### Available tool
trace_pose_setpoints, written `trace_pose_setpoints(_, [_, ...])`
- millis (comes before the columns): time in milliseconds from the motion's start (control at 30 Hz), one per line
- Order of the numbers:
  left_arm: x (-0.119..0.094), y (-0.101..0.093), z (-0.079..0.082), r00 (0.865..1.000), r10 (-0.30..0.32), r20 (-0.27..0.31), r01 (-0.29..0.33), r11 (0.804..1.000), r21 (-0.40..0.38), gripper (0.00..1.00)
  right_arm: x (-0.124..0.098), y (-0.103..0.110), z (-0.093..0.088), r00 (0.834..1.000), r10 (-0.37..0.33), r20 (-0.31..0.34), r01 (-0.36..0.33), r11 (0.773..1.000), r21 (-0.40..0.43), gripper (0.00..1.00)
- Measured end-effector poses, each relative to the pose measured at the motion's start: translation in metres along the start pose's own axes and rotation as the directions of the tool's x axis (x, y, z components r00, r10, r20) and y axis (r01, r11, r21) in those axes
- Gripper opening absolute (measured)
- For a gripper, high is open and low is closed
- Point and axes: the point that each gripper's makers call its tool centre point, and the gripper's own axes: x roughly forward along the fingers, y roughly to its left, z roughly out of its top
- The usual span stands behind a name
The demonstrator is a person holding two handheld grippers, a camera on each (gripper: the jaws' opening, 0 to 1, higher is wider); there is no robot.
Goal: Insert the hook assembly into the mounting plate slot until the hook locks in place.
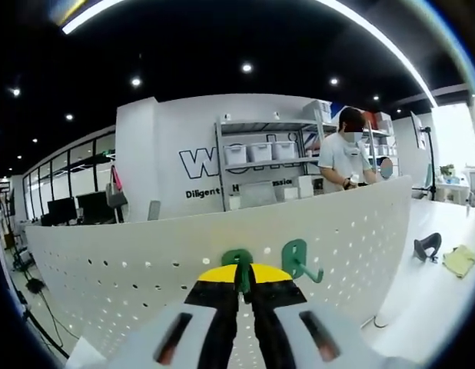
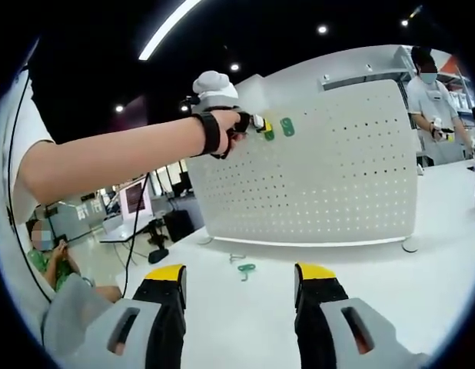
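L tongs (image 1: 243, 286) clamped on green hook (image 1: 237, 265) at pegboard (image 1: 145, 254), 2nd hook (image 1: 297, 260) just right. R tongs (image 2: 239, 286) apart over surface (image 2: 391, 284); spare hook (image 2: 246, 269) lying there.

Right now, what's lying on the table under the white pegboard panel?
On the white table in front of the white perforated pegboard panel lie a loose green hook and a small pale metal piece. Anything behind the panel's base is covered.
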Motion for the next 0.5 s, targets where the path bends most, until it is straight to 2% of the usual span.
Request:
trace_pose_setpoints(200, [-0.001,-0.003,-0.01,1.0,-0.012,-0.023,0.012,1.0,-0.005,0.1,-0.001,0.0,-0.001,1.0,-0.002,0.0,0.002,1.0,0.004,0.57])
trace_pose_setpoints(300, [-0.002,-0.002,-0.012,1.0,-0.001,-0.03,0.001,1.0,-0.003,0.09,-0.002,0.0,-0.001,1.0,-0.005,0.0,0.005,1.0,0.003,0.57])
trace_pose_setpoints(367, [-0.004,-0.001,-0.013,1.0,0.006,-0.029,-0.006,1.0,0.0,0.05,-0.003,-0.001,0.0,1.0,-0.006,0.005,0.006,1.0,0.008,0.57])
trace_pose_setpoints(500, [-0.005,-0.001,-0.014,1.0,0.007,-0.028,-0.008,1.0,-0.008,0.05,-0.003,-0.002,0.0,1.0,-0.008,0.004,0.008,1.0,0.006,0.57])
